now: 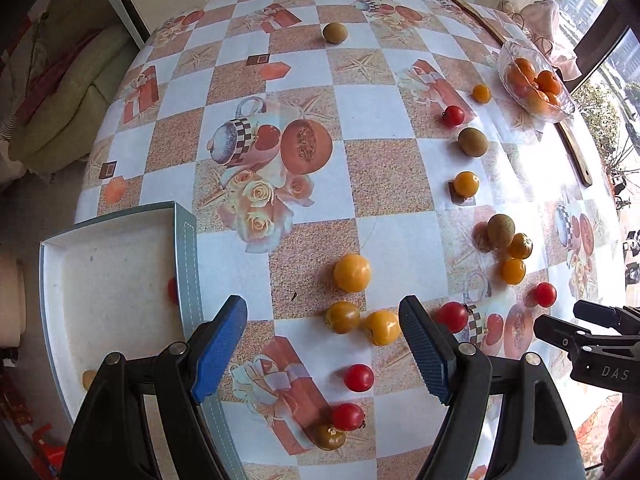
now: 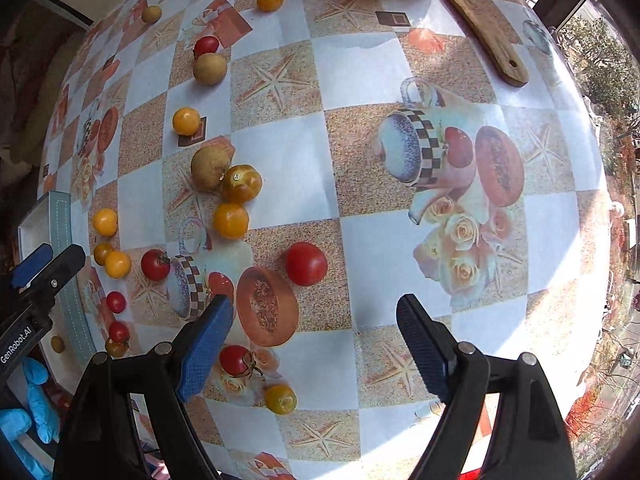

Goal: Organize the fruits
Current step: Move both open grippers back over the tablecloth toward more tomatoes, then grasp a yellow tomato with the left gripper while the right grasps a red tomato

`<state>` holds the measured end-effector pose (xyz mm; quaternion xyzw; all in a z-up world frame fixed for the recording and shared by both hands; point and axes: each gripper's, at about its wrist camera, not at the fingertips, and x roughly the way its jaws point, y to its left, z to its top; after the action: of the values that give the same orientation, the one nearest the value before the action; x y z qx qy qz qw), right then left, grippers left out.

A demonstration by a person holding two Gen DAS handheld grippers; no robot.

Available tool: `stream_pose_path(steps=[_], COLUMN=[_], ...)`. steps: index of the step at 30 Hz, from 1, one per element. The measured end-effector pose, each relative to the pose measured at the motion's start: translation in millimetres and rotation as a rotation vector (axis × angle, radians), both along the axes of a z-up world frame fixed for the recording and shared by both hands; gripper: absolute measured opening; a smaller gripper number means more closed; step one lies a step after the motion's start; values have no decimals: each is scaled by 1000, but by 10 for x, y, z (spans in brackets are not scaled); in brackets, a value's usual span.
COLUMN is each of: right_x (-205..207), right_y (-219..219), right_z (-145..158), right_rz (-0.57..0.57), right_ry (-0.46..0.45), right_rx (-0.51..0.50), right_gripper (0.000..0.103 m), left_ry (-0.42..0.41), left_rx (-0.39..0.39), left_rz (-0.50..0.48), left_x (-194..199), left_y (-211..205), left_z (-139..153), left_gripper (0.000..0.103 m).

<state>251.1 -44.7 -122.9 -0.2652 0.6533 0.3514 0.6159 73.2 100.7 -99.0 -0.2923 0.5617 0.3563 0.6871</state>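
Note:
Several red and yellow tomatoes and brown-green kiwis lie scattered on the patterned tablecloth point(image 1: 372, 108). My left gripper point(image 1: 322, 322) is open and empty, above two yellow tomatoes point(image 1: 382, 327), with a larger yellow one point(image 1: 352, 272) just beyond. A shallow white tray point(image 1: 116, 280) with a grey stitched rim sits at the left and holds a red tomato point(image 1: 172, 290) and a yellow one point(image 1: 89, 378). My right gripper point(image 2: 314, 320) is open and empty, above the cloth near a red tomato point(image 2: 306, 263). The left gripper point(image 2: 48, 260) shows at the left of the right wrist view.
A glass bowl point(image 1: 534, 80) of oranges stands at the far right, next to a long wooden back scratcher point(image 1: 576, 152). A lone kiwi point(image 1: 335, 33) lies far back. A sofa point(image 1: 68, 92) is beyond the table's left edge. Blue gloves point(image 2: 28, 412) lie below the table edge.

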Motion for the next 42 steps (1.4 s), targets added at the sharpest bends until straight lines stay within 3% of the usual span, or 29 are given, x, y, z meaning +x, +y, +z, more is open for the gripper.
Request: stream_pose_path(steps=[10,28,30,34,36,39,42], right_x=[107,31,-18,-173,-209,-253,-291], right_y=[46,359,373,384,397,405,397], right_z=[-45,-255,-255,-243,-243,-256,-251], right_rz=[5,62,75,99,105,117,127], right_ry=[0,-45,-56,-95,-102,-117,-130], right_rx=[9,-14,-12,-20,-21,-29,-30], right_gripper=[86,86,84,69,63,52,35], left_ry=[72,87,66,57,42,31,20], left_rx=[-18,-38,-50,-48,-56,-52,-56], left_rz=[-10,-14,-10,-15,-18,-27,-28], left_x=[165,289,282,301,314,352,357], left_y=[106,169,157,115,98,55,52], left_z=[-275,-449,-433,-406,-402,-387,-379], left_gripper=[79,79,69,60,50,33,26])
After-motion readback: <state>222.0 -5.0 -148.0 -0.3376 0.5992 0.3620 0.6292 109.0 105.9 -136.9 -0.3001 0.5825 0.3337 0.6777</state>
